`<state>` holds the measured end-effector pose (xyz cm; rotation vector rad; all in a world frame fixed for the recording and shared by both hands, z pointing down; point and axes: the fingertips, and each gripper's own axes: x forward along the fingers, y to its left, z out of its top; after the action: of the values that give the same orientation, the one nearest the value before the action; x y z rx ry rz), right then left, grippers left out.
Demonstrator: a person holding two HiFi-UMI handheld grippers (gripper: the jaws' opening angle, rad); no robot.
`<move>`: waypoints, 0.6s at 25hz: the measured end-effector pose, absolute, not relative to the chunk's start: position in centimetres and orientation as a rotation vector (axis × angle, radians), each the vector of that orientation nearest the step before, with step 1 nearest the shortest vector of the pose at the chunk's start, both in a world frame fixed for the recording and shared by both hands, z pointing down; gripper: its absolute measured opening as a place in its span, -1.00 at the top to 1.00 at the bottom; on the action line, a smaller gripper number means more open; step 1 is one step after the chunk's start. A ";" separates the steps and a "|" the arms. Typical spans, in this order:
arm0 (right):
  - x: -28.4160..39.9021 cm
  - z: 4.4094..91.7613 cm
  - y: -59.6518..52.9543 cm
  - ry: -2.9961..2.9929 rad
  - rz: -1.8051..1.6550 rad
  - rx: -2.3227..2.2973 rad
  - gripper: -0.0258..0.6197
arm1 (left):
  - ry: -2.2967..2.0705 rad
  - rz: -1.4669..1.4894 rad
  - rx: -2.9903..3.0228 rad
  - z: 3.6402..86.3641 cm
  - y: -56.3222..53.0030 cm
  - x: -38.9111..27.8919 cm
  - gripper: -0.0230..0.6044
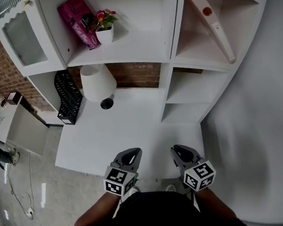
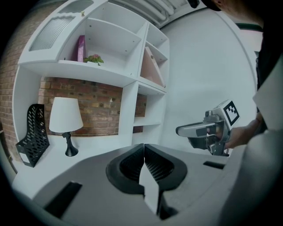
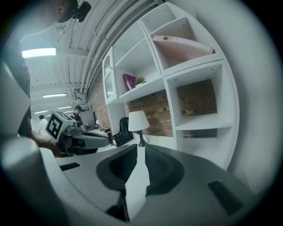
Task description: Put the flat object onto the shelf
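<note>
Head view: the flat board (image 1: 211, 22) already leans inside an upper shelf (image 1: 203, 60) compartment, far ahead of and above the left gripper (image 1: 130, 154) and right gripper (image 1: 180, 152), which hang low at the table (image 1: 133, 125) edge. Left gripper view: its fingers are together, empty; right gripper view: its fingers stand a slit apart, holding nothing; the placing looks done, so best keep both fingers clear and leave the board settled.

Found back left of surface (image 1: 133, 130) blocked by lamp (image 1: 98, 83) and black rack (image 1: 69, 96), front span open; lower right shelf compartments (image 1: 193, 88) free, upper right one crossed by leaning pink board (image 1: 211, 15).
</note>
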<state>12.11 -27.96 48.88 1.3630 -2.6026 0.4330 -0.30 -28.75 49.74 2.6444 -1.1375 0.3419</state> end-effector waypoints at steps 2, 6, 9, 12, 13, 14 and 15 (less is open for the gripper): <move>12.1 49.6 -27.8 -2.601 0.483 1.363 0.76 | -1.133 0.349 2.647 49.8 -28.6 -0.2 0.91; 12.1 50.5 -27.8 -2.593 0.533 1.361 0.80 | -1.129 0.361 2.651 49.9 -28.5 0.0 0.91; 12.2 50.8 -27.7 -2.589 0.548 1.358 0.88 | -1.125 0.359 2.654 49.7 -28.3 0.4 0.91; 12.4 51.0 -27.8 -2.586 0.562 1.368 0.91 | -1.122 0.358 2.657 49.7 -28.1 0.5 0.91; 12.4 51.0 -27.8 -2.587 0.567 1.373 0.91 | -1.123 0.358 2.657 49.7 -28.0 0.5 0.91; 12.5 51.1 -27.8 -2.589 0.570 1.377 0.91 | -1.125 0.358 2.656 49.7 -28.0 0.5 0.91; 12.5 51.1 -27.7 -2.591 0.569 1.380 0.91 | -1.128 0.358 2.655 49.6 -28.0 0.5 0.91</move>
<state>12.54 -27.74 51.07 1.3796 -2.5915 0.5695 0.46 -28.03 49.64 2.6546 -1.1282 0.3584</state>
